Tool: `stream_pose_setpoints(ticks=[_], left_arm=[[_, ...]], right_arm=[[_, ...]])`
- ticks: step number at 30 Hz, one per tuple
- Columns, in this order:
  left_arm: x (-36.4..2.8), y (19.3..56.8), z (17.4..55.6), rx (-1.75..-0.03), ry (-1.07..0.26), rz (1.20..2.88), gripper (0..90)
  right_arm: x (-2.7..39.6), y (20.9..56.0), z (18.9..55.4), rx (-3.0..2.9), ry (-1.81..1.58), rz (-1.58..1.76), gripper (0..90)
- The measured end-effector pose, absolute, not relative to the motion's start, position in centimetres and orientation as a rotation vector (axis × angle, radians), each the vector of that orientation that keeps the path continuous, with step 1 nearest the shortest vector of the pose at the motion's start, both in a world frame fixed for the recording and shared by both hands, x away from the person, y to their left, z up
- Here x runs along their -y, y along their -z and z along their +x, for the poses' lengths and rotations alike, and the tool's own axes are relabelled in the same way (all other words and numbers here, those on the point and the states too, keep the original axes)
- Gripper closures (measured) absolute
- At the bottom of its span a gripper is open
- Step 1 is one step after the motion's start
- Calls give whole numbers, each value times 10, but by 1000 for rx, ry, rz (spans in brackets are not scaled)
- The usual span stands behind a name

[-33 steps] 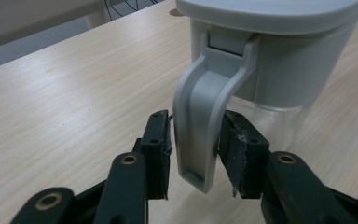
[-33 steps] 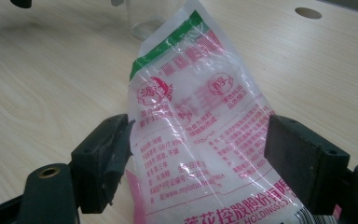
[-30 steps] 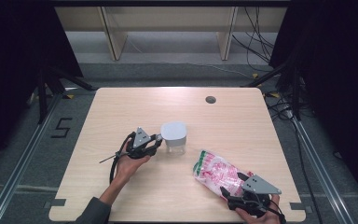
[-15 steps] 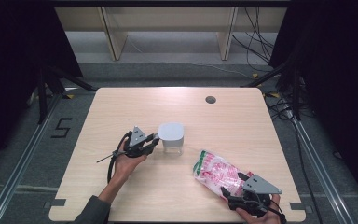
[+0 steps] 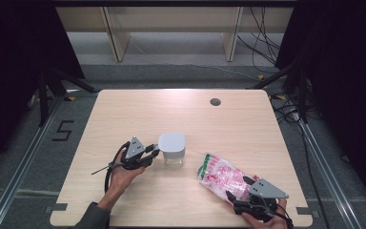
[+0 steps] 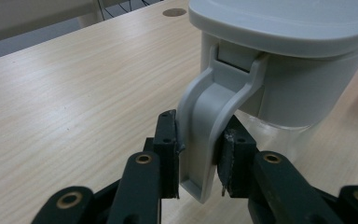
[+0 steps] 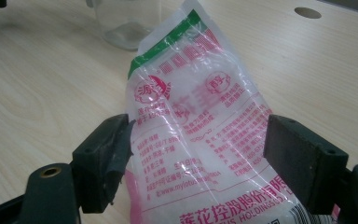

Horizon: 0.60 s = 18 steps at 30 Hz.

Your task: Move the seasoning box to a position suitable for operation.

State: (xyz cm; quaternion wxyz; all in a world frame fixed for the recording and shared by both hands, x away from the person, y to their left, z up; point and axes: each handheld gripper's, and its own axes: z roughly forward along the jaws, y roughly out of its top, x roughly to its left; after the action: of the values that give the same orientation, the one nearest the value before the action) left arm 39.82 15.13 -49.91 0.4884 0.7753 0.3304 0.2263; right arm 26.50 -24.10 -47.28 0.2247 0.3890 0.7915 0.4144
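- From the high view you see the whole table [image 5: 124, 114]: your left gripper [image 5: 153, 151] is at the left side of the grey-lidded container [image 5: 172, 149], near the middle of the table, and your right gripper [image 5: 236, 199] is at the near right corner, at the near end of the plastic bag [image 5: 221, 175].
- The high view does not let you see the contact. The left gripper view does: the grey handle [image 6: 205, 135] hangs down from the lid, and the lower part of the container is clear.
- In that view the handle stands between your two left pads [image 6: 168, 154], and both pads press on its sides. The jaws are narrow and they hold the handle; they have just been closing on it.
- In the right gripper view the bag [image 7: 200, 126] lies between the two right pads [image 7: 107, 158] and runs away toward the clear container base [image 7: 126, 23] on the far side.
- Your right jaws stand wide. The left pad touches the edge of the bag; whether the right pad presses on it, I cannot tell.
- The bag is transparent with pink print and a green band at the far end. You can read "www.mylotus" and "HOLDINGS"; the rest is Chinese characters.
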Motion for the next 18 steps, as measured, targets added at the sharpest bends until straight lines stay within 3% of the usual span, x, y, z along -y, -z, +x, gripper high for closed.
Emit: stream_pose_setpoints(ticks=[18], left_arm=[[-148, 500, 364, -771, -524, 1889, 709]], right_arm=[[243, 473, 267, -2168, -1135, 1054, 239]])
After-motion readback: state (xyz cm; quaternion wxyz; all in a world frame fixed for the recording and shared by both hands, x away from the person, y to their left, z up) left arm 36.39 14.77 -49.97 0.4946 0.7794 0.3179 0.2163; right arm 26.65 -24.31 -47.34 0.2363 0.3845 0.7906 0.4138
